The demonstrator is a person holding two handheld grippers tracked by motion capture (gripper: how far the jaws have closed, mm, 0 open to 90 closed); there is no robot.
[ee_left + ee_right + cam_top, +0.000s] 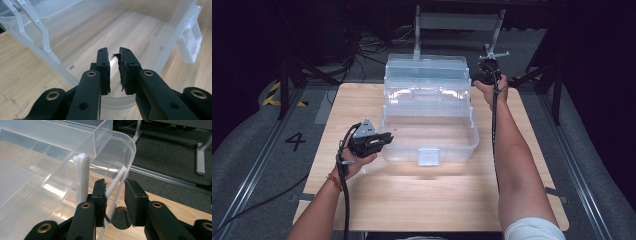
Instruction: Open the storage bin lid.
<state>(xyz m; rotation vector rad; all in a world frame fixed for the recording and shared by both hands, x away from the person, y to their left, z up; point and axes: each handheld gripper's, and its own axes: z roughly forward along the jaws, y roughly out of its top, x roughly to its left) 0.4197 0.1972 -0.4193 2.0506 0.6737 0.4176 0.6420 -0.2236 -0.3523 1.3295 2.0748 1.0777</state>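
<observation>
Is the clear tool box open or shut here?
Open: the clear tool box has its lid and upper tray swung back in tiers, and its bottom bin looks empty.

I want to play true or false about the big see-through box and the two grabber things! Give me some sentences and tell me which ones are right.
1. The clear plastic toolbox is open, its trays stepped back toward the far edge. True.
2. The bottom tub holds lots of tools. False: the tub is bare, and the wooden table shows through it.
3. The left gripper is at the box's near left corner. True.
4. The right gripper rests flat on the table near the person. False: it is held up at the box's far right corner.
5. The box's front latch is bright red. False: it is clear plastic.
</observation>
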